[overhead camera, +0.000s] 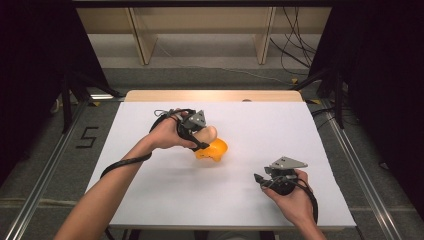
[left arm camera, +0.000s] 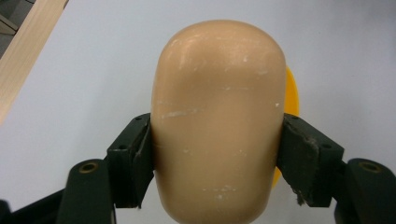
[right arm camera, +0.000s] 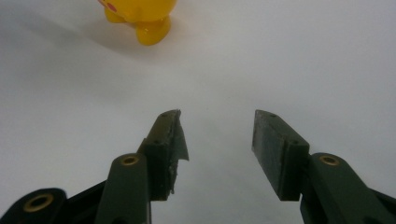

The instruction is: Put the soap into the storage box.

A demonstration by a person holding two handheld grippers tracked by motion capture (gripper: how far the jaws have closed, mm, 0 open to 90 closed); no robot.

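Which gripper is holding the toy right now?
The left gripper: its jaws clamp the toy's tan rounded part. The right gripper is open, apart from it on the white table.

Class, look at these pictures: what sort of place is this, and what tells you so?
Probably a lab recording station: a white table inside a metal frame, dark curtains at the sides, loose cables on the floor.

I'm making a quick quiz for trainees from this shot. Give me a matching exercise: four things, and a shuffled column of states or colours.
Things:
1. left hand-held gripper
2. right hand-held gripper
3. beige rounded piece
4. table sheet

States:
A. white
B. open, nothing between its jaws
C. clamped from both sides
D. shut on the beige rounded piece

Pairs: 1-D, 2-B, 3-C, 4-A
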